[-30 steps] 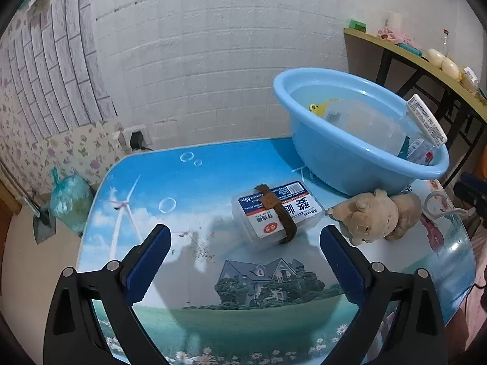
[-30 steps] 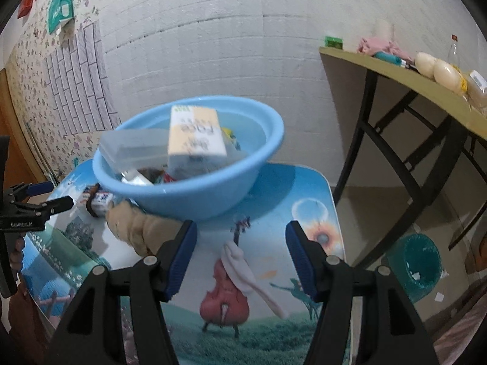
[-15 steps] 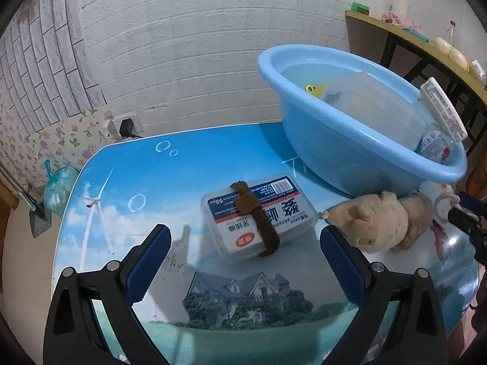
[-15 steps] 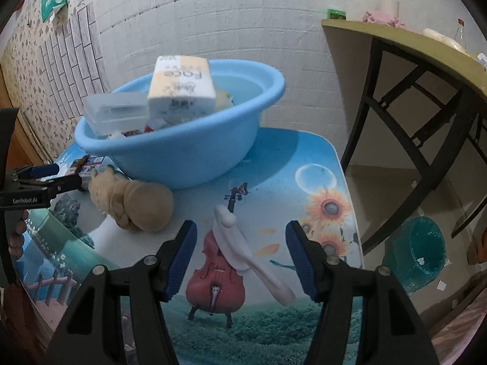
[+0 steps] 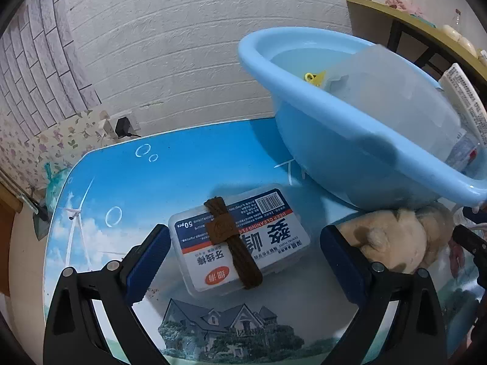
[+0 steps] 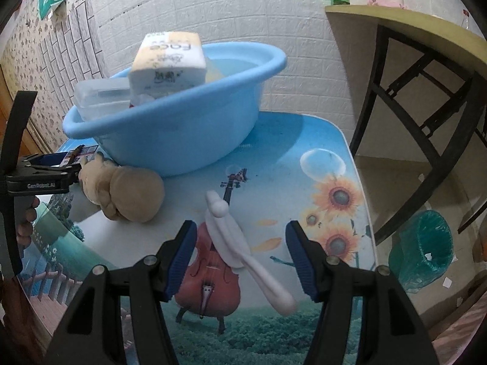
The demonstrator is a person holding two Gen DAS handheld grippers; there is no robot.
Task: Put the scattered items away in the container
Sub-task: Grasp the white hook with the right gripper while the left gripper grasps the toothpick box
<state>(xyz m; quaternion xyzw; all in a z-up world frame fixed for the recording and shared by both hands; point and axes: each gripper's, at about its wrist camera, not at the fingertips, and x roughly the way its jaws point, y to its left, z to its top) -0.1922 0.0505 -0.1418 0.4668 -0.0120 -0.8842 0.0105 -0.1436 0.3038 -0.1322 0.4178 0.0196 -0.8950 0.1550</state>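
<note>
A clear floss-pick box [image 5: 240,240] with a blue label and a brown band across it lies on the picture-printed table [image 5: 170,167]. My left gripper [image 5: 243,243] is open, a blue pad on each side of the box, not touching it. A tan plush toy [image 5: 395,237] lies just right of it, against the blue basin [image 5: 350,140]. My right gripper [image 6: 240,240] is open over a white long-handled tool [image 6: 240,243] that lies between its pads. The basin [image 6: 182,130] holds a tissue pack [image 6: 170,64] and a clear box [image 6: 100,97]. The plush [image 6: 127,191] lies at its foot.
A white brick wall stands behind the table. A wooden side table [image 6: 411,45] with dark legs stands to the right, and a green bin [image 6: 426,243] sits on the floor beneath it. The left gripper [image 6: 45,179] and a hand show at the left edge of the right wrist view.
My left gripper has come down and forward, so the floss box now sits between its pads. My right gripper has sunk toward the white tool. Both stay open.
</note>
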